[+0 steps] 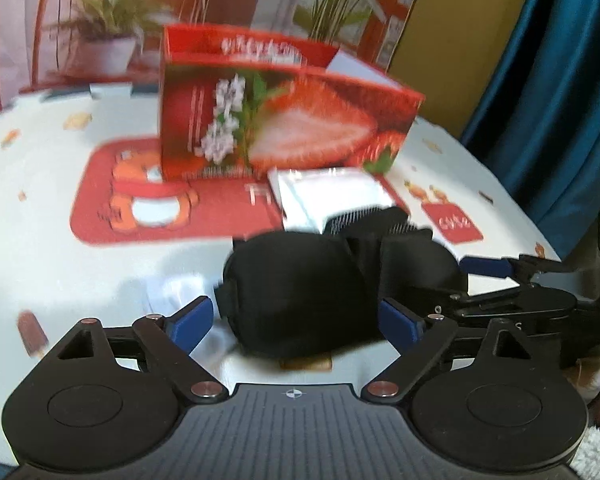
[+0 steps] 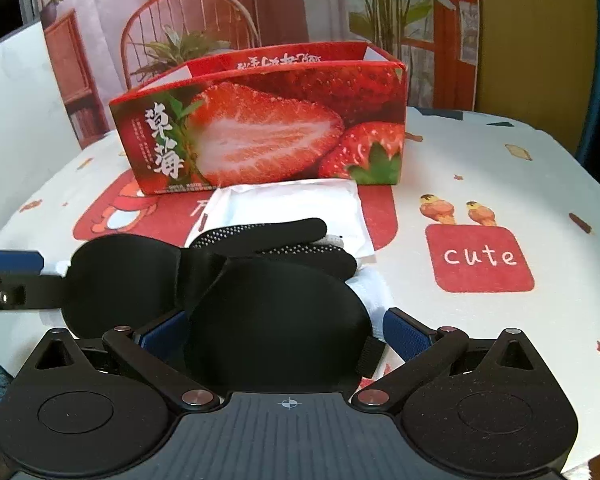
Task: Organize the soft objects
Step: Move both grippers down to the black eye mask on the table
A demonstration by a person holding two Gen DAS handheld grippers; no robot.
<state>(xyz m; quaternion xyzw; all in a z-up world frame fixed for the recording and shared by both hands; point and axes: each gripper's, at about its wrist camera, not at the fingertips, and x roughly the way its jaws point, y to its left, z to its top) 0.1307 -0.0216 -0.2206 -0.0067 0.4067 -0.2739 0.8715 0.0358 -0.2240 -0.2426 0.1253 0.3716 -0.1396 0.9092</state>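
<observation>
A black eye mask [image 2: 276,320] and a black dotted glove [image 2: 284,236] lie by a white packet [image 2: 300,200]. The box [image 2: 260,132] is red with strawberries; the counter [image 2: 480,168] cloth is white with red patches.

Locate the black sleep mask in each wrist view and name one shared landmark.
Left wrist view: the black sleep mask lies bottom centre, between that gripper's jaws.
Right wrist view: the mask lies lower centre-left, again between the jaws.
Shared landmark: the strawberry box behind it.
</observation>
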